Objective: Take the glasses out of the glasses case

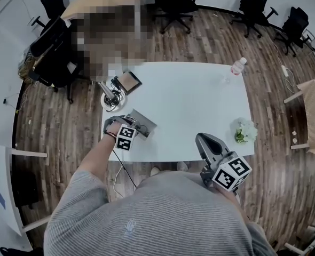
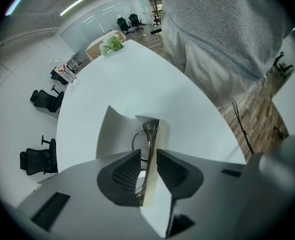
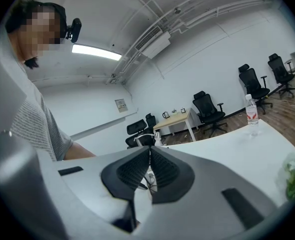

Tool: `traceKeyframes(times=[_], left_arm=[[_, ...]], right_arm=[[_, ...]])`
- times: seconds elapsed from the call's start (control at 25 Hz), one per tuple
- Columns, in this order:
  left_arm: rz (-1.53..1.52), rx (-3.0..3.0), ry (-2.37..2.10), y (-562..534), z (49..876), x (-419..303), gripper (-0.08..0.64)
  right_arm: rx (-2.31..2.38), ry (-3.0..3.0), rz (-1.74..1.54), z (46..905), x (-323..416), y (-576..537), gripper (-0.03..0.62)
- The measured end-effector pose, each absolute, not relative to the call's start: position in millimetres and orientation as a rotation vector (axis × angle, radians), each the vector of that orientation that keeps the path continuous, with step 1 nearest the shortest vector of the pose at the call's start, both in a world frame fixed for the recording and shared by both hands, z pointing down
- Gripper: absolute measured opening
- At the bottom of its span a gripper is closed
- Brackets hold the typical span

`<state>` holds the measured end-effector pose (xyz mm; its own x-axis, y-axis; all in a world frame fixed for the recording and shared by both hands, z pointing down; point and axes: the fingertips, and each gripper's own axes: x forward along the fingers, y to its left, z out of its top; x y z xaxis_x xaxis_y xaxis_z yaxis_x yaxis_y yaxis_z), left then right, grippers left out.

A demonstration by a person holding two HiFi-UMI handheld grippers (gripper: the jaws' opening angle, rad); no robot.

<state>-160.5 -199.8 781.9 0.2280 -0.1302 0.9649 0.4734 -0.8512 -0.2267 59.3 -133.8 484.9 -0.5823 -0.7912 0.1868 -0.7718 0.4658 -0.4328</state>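
Note:
The grey glasses case [image 1: 146,123] lies open at the near left corner of the white table [image 1: 189,105]. My left gripper [image 1: 132,123] points steeply down into it. In the left gripper view the case's white lining [image 2: 112,131] shows, with the thin dark-framed glasses [image 2: 144,134] standing along an upright white flap. Glasses and flap both sit between the pads of the left gripper [image 2: 148,160]; a slim gap shows beside the frame. My right gripper [image 1: 201,138] hovers by the table's front edge, and the right gripper [image 3: 149,151] has its pads together with nothing in them.
A small stand with cables [image 1: 112,94] and a brown box [image 1: 130,80] sit behind the case. A water bottle [image 1: 237,66] stands at the far right corner, a flower bunch [image 1: 244,130] at the right edge. Office chairs [image 1: 173,1] ring the room.

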Motion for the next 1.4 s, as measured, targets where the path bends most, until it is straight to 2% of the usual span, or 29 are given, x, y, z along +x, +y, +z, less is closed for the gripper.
traceKeyframes(times=[0.52,0.88,1.4], left_arm=[[-1.693,-1.943,-0.395,-197.2,791.0,-161.6,0.095],[-1.714,-1.930,-0.371,-194.7,793.3,-162.0,0.034],[-1.671,-1.973,-0.209,-208.5,776.2,-153.3,0.031]], right_arm=[[-1.453,2.628,-0.750,485.7,67.0,-125.6,0.017],[-1.448,2.625,-0.755,489.4,67.4,-124.2,0.017],[-1.424,2.639,-0.760,486.6,64.9,-128.4,0.017]])
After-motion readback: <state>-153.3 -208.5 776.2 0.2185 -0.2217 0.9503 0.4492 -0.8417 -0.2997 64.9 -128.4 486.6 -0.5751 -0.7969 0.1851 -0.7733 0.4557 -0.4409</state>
